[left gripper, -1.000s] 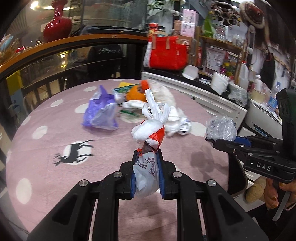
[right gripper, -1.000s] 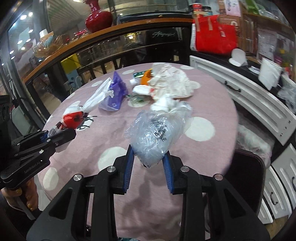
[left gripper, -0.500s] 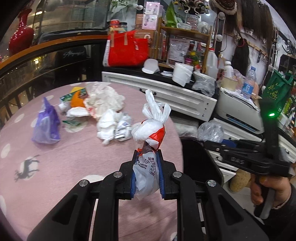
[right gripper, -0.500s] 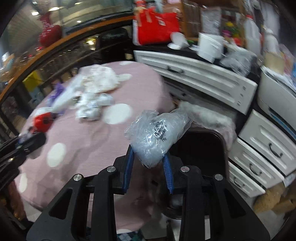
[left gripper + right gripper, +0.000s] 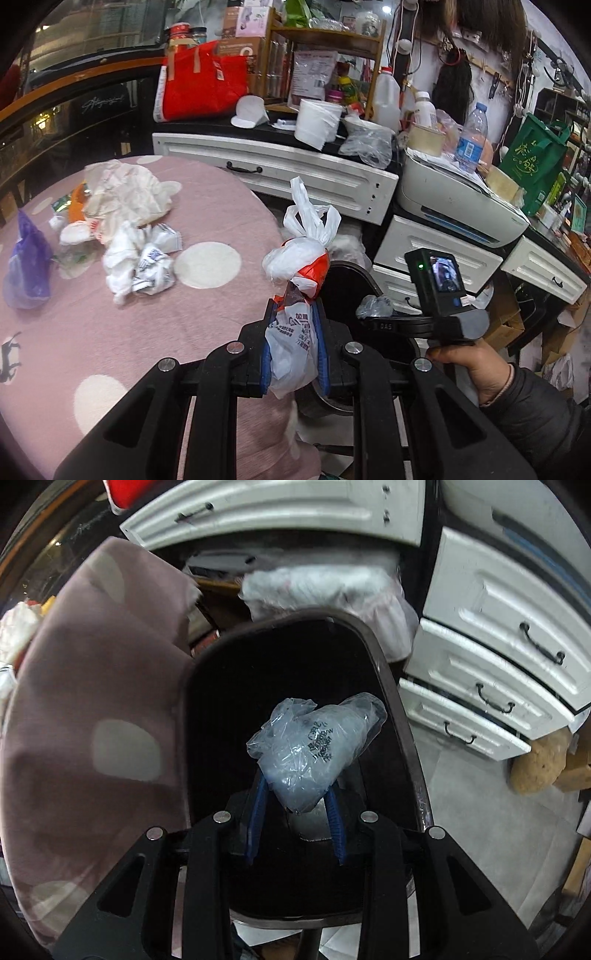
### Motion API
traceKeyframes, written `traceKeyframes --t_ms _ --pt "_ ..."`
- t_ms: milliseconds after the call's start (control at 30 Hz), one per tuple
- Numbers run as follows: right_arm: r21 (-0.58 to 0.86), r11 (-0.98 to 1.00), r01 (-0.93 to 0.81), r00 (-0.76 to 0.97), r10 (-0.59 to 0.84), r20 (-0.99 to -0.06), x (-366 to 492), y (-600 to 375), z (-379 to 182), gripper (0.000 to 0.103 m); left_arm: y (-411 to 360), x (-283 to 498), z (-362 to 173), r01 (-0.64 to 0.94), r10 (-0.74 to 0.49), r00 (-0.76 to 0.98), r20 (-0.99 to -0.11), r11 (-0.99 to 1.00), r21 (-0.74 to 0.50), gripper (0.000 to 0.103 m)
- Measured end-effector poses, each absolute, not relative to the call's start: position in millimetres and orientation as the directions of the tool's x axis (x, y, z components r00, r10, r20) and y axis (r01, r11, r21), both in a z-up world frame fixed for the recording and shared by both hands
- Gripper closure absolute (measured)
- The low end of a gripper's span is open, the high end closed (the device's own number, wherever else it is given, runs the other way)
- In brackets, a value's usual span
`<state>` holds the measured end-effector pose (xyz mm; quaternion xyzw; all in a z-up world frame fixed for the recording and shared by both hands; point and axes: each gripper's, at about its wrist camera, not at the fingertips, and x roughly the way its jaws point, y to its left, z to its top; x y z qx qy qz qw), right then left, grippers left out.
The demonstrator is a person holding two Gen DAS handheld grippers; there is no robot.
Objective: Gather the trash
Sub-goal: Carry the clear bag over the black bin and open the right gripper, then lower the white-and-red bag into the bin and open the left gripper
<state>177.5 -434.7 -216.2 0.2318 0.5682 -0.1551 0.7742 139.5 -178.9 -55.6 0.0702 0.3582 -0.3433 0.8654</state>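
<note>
My left gripper (image 5: pixel 293 347) is shut on a knotted white and red plastic bag (image 5: pixel 297 280), held above the pink table's right edge. My right gripper (image 5: pixel 297 814) holds a crumpled clear plastic bag (image 5: pixel 314 746) between its blue pads (image 5: pixel 258 805), right over the open black trash bin (image 5: pixel 391 709). The jaws stand a little apart around the bag. The right gripper with the clear bag (image 5: pixel 375 306) also shows in the left wrist view, above the bin (image 5: pixel 364 275). More trash lies on the table: white crumpled bags (image 5: pixel 138 258), a purple bag (image 5: pixel 26 266), white wrappers (image 5: pixel 125 195).
The round pink polka-dot table (image 5: pixel 110 332) is at the left. White drawers (image 5: pixel 491 664) stand beyond and right of the bin, with a white printer (image 5: pixel 458 206) and a cluttered counter above. A white bag (image 5: pixel 325 587) lies behind the bin.
Both grippers swung right, away from the table. My right gripper tipped down and now holds the clear bag over the bin's opening. The left still holds its bag.
</note>
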Motion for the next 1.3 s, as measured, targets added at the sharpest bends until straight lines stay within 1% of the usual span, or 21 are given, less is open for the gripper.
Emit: traceKeyframes --t_ms 133,267,300,367,400,433,567,733,933,1000,1300 --pt "0.174 0.840 0.514 0.279 0.029 -0.960 174.8 -435.5 -229.6 0.072 -196.9 141.5 -66.4 0.663 -0.553 0.458 -0.696 0.734 -0.148 0.085" --pt "0.197 0.831 0.520 0.269 0.060 -0.961 171.4 -437.2 -240.1 0.070 -213.6 141.2 -79.2 0.676 -0.551 0.417 -0.722 0.720 -0.159 0.085" --pt "0.200 0.830 0.520 0.267 0.065 -0.961 170.9 -437.0 -240.8 0.068 -217.3 141.1 -82.6 0.678 -0.551 0.408 -0.728 0.717 -0.163 0.085" --pt "0.196 0.829 0.523 0.261 0.063 -0.963 170.1 -436.3 -241.6 0.059 -223.7 140.6 -88.6 0.680 -0.547 0.394 -0.738 0.714 -0.167 0.085" --pt "0.189 0.828 0.528 0.265 0.051 -0.963 168.9 -436.4 -240.3 0.052 -226.4 140.4 -91.4 0.682 -0.545 0.388 -0.743 0.713 -0.167 0.085" --pt "0.184 0.828 0.530 0.273 0.039 -0.961 167.3 -436.0 -237.9 0.049 -229.7 140.1 -94.2 0.684 -0.542 0.384 -0.748 0.711 -0.165 0.085" --pt "0.159 0.826 0.541 0.312 -0.021 -0.950 161.9 -439.7 -218.4 0.047 -240.9 138.7 -103.4 0.689 -0.532 0.373 -0.761 0.708 -0.157 0.085" --pt "0.116 0.786 0.607 0.362 -0.144 -0.921 146.2 -454.4 -184.1 0.036 -251.7 140.0 -114.4 0.690 -0.522 0.358 -0.775 0.707 -0.157 0.085" --pt "0.136 0.724 0.676 0.413 -0.220 -0.884 123.9 -475.1 -151.0 0.031 -265.3 138.3 -128.6 0.702 -0.499 0.338 -0.798 0.698 -0.140 0.085" --pt "0.156 0.708 0.688 0.436 -0.232 -0.869 116.0 -479.2 -139.8 0.031 -270.9 138.5 -135.0 0.704 -0.487 0.331 -0.808 0.698 -0.132 0.085" --pt "0.182 0.728 0.661 0.526 -0.276 -0.805 106.0 -469.0 -96.1 0.030 -297.6 141.4 -164.2 0.727 -0.440 0.284 -0.852 0.678 -0.108 0.085"
